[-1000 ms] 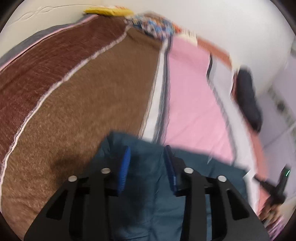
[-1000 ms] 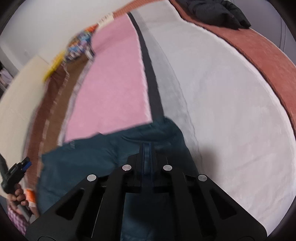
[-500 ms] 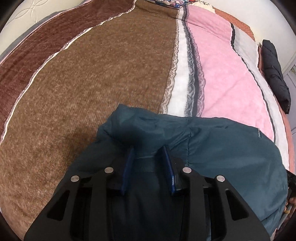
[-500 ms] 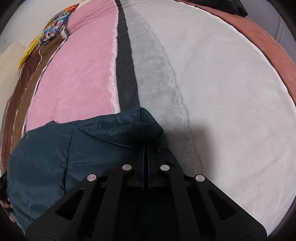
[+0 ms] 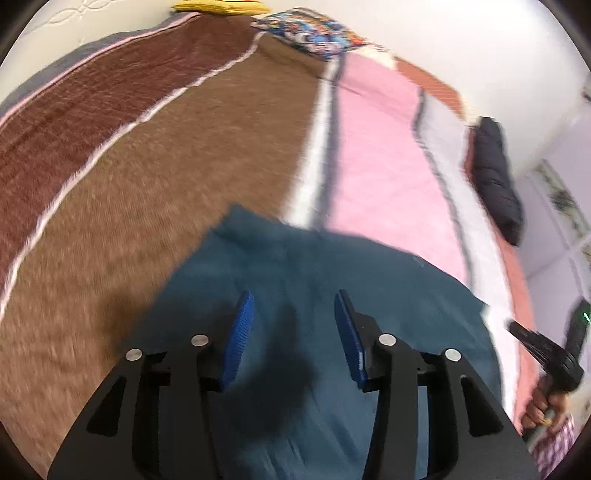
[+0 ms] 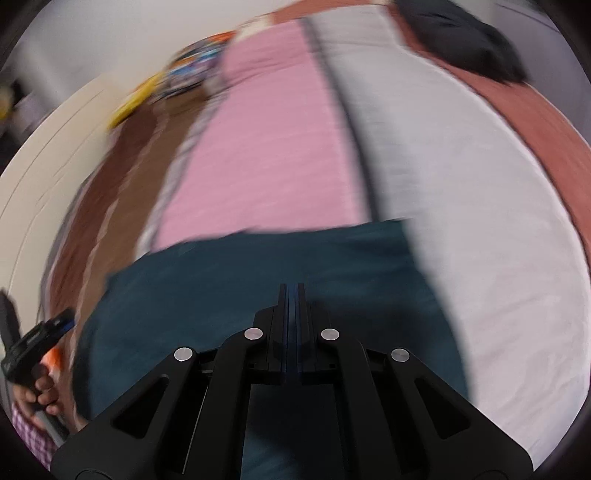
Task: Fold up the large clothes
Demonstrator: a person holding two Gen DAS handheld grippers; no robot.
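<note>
Pointing steeply down over teal jacket [image 5: 314, 280], left hand-held gripper [image 5: 293, 314] opening, nothing between

A bed [image 5: 221, 155] fills most of both views, covered by a blanket [image 5: 376, 147] in lengthwise stripes: dark maroon, brown, white, pink, pale grey, rust. White walls [image 5: 461, 44] rise at the top of the frame. A patterned pillow [image 5: 314, 33] and something yellow [image 5: 218, 5] (too blurred to name) sit at the far end. A dark bundle [image 5: 496, 177] lies at the bed's right edge.
</note>
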